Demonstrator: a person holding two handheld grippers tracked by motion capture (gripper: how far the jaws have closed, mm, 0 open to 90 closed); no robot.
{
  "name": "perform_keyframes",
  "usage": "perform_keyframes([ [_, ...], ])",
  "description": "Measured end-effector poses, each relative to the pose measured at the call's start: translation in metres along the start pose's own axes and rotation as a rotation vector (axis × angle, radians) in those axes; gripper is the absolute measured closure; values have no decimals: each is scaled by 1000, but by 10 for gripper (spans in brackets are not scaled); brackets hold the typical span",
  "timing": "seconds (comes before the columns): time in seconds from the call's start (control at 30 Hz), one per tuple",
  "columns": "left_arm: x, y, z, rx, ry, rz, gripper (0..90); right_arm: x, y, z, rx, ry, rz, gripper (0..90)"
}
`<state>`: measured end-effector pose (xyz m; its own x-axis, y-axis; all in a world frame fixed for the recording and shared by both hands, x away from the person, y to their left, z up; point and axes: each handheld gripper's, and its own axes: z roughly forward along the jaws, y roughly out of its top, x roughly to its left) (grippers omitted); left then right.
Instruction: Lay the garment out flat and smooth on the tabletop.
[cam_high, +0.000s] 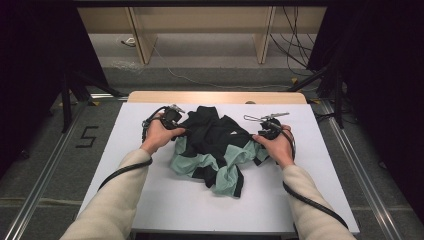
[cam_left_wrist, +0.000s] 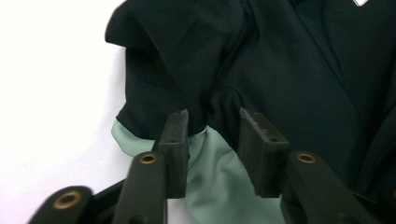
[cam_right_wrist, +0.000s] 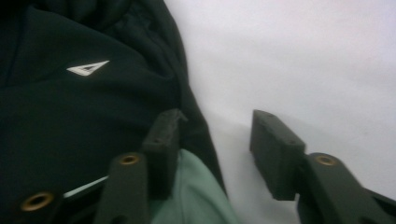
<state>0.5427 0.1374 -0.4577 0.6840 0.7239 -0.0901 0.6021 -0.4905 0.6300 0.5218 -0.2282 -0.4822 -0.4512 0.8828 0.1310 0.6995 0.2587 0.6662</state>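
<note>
In the high view your hands cover most of both tongs, so from there you cannot read how the jaws stand, and the middle of the garment (cam_high: 215, 145) is so dark that its folds are hard to separate. Your left hand (cam_high: 159, 134) comes in from the bottom left with the forearm lying diagonal over the counter (cam_high: 165, 200), and it holds the left tongs (cam_high: 181, 131) at the left edge of the crumpled cloth. Your right hand (cam_high: 277, 145) mirrors it on the other side, with the right tongs (cam_high: 256, 135) at the right edge of the cloth. The garment lies in a heap in the middle of the counter, black on top and pale green below, between your two hands. In the left gripper view the left tongs (cam_left_wrist: 214, 121) are part open, with a fold of black and green fabric (cam_left_wrist: 219, 168) between the jaws; the left jaw seems to touch the cloth, but I cannot tell if both pads press it. In the right gripper view the right tongs (cam_right_wrist: 217, 123) stand about half open; the left jaw lies against the edge of the garment (cam_right_wrist: 93, 107), the right jaw is over bare counter (cam_right_wrist: 303, 60), and nothing is pinched. A small white triangle logo (cam_right_wrist: 87, 68) shows on the black cloth.
</note>
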Motion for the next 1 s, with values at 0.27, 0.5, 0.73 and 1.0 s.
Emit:
perform_keyframes([
  [0.27, -8, 2, 8, 39, 8, -27, 804, 4, 1, 1, 21, 81, 2, 839],
  [0.5, -14, 4, 8, 58, 45, -31, 871, 5, 2, -1, 23, 71, -25, 891],
  [0.73, -13, 4, -1, 48, 54, -50, 882, 6, 3, -3, 13, 55, -27, 900],
  [1.0, -18, 4, -26, 3, 88, -23, 887, 6, 7, -16, -22, 14, -25, 900],
])
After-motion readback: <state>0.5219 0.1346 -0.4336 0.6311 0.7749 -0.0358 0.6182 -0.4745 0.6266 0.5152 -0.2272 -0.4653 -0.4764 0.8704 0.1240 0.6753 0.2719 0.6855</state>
